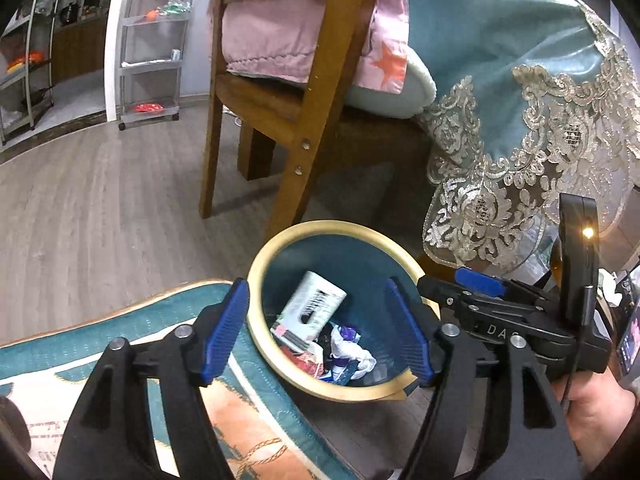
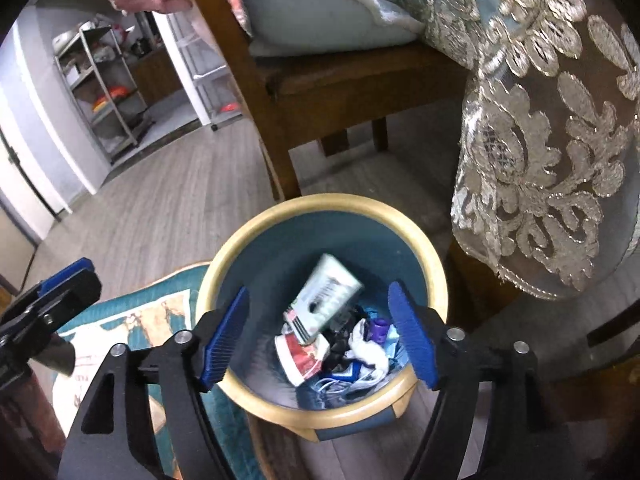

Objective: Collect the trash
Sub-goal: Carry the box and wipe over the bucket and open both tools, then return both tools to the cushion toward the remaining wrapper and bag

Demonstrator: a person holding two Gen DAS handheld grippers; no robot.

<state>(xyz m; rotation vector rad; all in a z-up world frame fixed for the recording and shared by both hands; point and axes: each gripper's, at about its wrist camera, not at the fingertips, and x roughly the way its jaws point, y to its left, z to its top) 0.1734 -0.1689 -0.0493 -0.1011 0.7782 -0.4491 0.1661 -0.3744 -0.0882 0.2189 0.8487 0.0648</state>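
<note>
Trash: a pale carton (image 2: 326,300), blurred, perhaps mid-fall, sits in the bin (image 2: 320,204) below and ahead of my right gripper (image 2: 318,336). Both it and my left gripper (image 1: 318,330) gape empty. Carton looks light, crushable; I'd pinch its flat sides.

left gripper (image 1: 318,330) jaws apart, empty | right gripper (image 2: 320,336) jaws apart, empty

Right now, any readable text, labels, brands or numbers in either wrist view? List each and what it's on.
"DAS": raised letters on the right gripper body, seen in the left wrist view; the word may run on behind the left gripper.
White packet in the trash bin: dark print, motion-blurred, unreadable.
Red and white wrapper: print too small to read.
Rug: faint lettering near its edge, too blurred to read.
</note>
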